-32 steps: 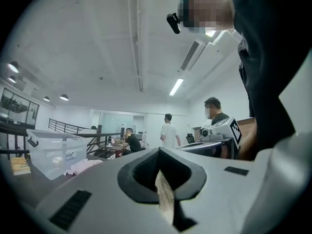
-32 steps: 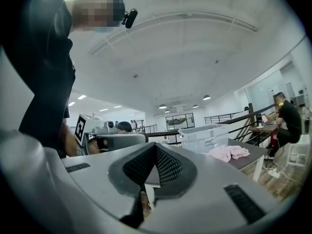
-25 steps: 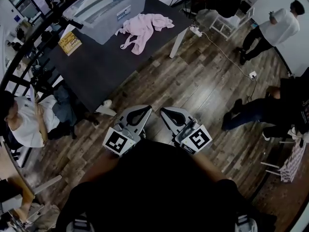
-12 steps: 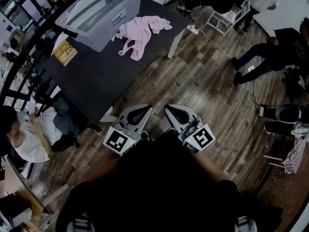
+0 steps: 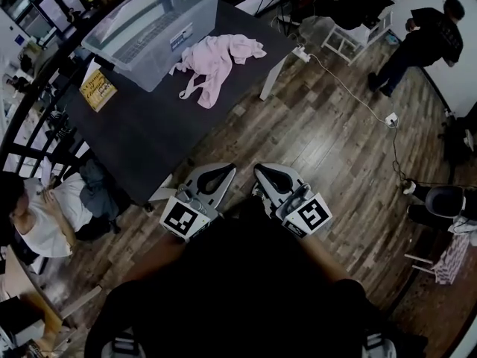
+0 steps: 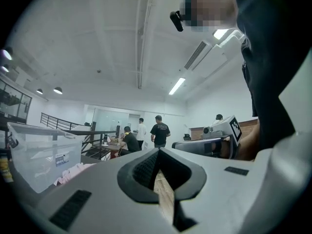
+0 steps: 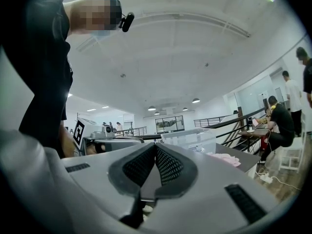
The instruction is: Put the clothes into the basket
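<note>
— Where are the clothes lying?
— The pink clothes (image 5: pixel 216 60) are lying on the table (image 5: pixel 149 129), just beside the basket (image 5: pixel 119 54). The left gripper (image 5: pixel 214 176) and right gripper (image 5: pixel 273 176) are holding nothing, jaws pressed together.
— Handling?
— Probably light, soft, floppy; I'm favouring pinching a bunched fold mid-heap.

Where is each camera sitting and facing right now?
Head view: on the head, steeply down at table, clear bin, pink garment; shows left claw, right claw, torso.
Left gripper view: on left claw, level; bin at left; right claw, torso at right.
Right gripper view: on right claw, level toward bin; left claw, torso at left.
All three share bin and garment.
</note>
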Demonstrator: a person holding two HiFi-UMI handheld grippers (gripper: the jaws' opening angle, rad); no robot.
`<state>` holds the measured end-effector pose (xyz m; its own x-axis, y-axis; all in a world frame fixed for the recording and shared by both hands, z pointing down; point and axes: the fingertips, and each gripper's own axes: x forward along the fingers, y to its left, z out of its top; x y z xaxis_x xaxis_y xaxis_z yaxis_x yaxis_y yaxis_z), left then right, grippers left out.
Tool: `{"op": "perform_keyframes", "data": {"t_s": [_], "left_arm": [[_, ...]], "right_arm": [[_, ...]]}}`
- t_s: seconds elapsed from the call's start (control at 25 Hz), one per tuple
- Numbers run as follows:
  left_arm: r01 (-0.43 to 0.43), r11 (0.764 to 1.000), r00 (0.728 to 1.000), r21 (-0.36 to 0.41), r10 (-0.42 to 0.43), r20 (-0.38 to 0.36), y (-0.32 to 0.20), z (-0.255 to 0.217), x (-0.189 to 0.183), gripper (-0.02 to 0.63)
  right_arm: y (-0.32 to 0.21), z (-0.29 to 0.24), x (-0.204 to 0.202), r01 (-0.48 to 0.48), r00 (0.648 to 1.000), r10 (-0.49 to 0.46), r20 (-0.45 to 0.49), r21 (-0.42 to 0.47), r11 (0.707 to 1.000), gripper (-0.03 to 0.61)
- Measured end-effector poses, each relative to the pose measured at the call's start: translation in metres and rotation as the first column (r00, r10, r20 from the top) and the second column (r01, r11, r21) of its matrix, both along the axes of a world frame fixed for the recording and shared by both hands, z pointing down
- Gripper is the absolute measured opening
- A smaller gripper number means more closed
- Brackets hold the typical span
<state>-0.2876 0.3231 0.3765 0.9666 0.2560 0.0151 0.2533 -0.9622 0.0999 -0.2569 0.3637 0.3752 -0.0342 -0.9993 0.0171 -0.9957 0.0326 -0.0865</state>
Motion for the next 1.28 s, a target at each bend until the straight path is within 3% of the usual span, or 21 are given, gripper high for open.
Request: {"op": "perform_keyframes", "data": {"t_s": [0.36, 0.6, 0.96, 1.28], "left_arm": [[0.058, 0.998, 0.998, -0.005, -0.058, -0.021, -0.014, -0.005, 0.093, 0.003], [0.098, 0.995, 0.995, -0.007, -0.098, 0.013, -0.017, -0.003, 0.144, 0.003], [0.177, 0.984, 0.984, -0.005, -0.177, 0.025, -0.018, 0.000, 0.197, 0.003], [0.228, 0.974, 0.973, -0.010, -0.228, 0.046, -0.023, 0.006, 0.222, 0.003]], "right_arm": [[-0.023, -0.001, 0.088, 0.088, 0.996, -0.088, -0.023, -0.005, 0.996, 0.015], [-0.027, 0.001, 0.141, 0.126, 0.992, -0.126, -0.014, -0.009, 0.992, 0.015], [-0.028, 0.001, 0.190, 0.193, 0.980, -0.191, 0.054, -0.024, 0.981, 0.015], [-0.037, 0.006, 0.219, 0.246, 0.968, -0.244, 0.064, -0.024, 0.969, 0.015]]}}
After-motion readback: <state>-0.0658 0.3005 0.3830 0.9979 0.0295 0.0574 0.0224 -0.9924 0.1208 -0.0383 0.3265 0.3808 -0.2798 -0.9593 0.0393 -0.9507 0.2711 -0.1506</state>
